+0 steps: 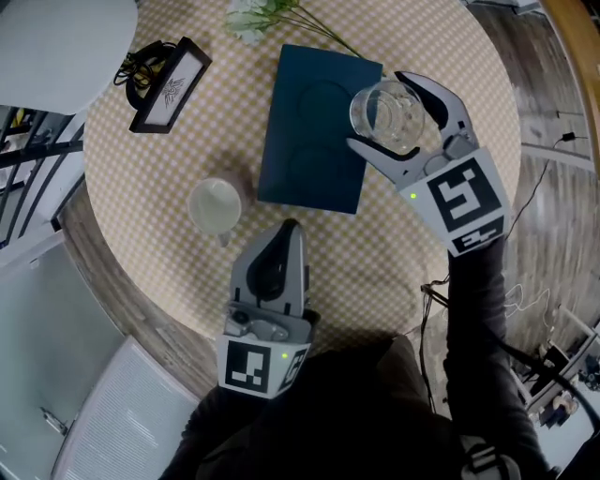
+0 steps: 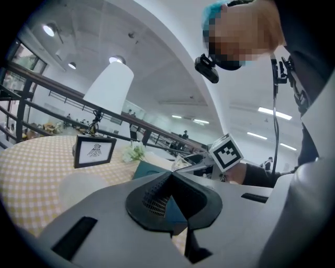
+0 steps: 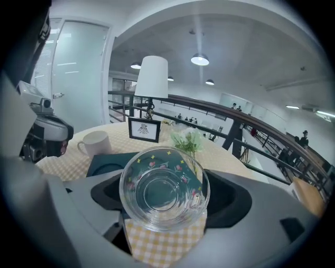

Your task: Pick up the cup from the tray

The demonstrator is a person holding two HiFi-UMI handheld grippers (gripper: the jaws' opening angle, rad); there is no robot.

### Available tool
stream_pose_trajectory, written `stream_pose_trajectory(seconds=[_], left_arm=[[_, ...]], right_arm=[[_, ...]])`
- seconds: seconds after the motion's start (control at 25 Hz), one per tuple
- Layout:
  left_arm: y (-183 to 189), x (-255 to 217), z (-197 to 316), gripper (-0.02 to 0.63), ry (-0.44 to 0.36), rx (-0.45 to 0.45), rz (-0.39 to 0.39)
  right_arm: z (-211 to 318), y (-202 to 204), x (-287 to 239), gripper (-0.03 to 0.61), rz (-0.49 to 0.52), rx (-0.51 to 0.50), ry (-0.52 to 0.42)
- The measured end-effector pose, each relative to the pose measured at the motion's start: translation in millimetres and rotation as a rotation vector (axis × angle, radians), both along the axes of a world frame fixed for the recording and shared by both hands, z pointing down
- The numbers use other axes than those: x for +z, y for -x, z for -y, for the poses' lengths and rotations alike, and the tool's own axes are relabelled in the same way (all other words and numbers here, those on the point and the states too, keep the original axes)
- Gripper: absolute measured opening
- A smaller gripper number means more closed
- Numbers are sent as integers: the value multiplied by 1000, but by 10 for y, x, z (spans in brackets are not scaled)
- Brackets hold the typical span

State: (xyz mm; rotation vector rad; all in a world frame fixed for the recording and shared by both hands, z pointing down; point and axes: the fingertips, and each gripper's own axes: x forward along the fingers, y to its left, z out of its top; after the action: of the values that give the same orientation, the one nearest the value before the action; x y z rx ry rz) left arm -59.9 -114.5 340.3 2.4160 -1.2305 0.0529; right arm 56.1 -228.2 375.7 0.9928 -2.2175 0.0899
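A clear glass cup (image 1: 386,114) with small printed flowers is gripped between the two fingers of my right gripper (image 1: 377,111), held above the right edge of the dark teal tray (image 1: 314,127). In the right gripper view the cup (image 3: 164,188) lies on its side with its mouth toward the camera, and both pads press on its wall. Two round hollows in the tray (image 3: 104,162) stand bare. My left gripper (image 1: 287,228) hovers over the near part of the table, shut with nothing in it. Its jaws meet tip to tip in the left gripper view (image 2: 170,177).
A white mug (image 1: 215,206) stands on the checkered cloth left of the tray. A framed picture (image 1: 169,84) and a black cable bundle (image 1: 141,64) sit at the far left, white flowers (image 1: 258,17) at the far edge. The round table's rim (image 1: 112,281) curves close by.
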Motion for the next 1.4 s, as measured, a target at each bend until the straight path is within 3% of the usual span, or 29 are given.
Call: stream_pose_trajectory(seconds=[0.28, 0.52, 1.4], left_arm=[[-282, 20, -150, 6, 7, 80, 25], [-405, 75, -206, 5, 24, 113, 50], [-315, 322, -47, 5, 70, 110, 89]], right_arm=[[-250, -548, 169, 390, 31, 128, 31], [-411, -794, 424, 390, 36, 181, 71], [-403, -859, 1098, 391, -8, 207, 139]])
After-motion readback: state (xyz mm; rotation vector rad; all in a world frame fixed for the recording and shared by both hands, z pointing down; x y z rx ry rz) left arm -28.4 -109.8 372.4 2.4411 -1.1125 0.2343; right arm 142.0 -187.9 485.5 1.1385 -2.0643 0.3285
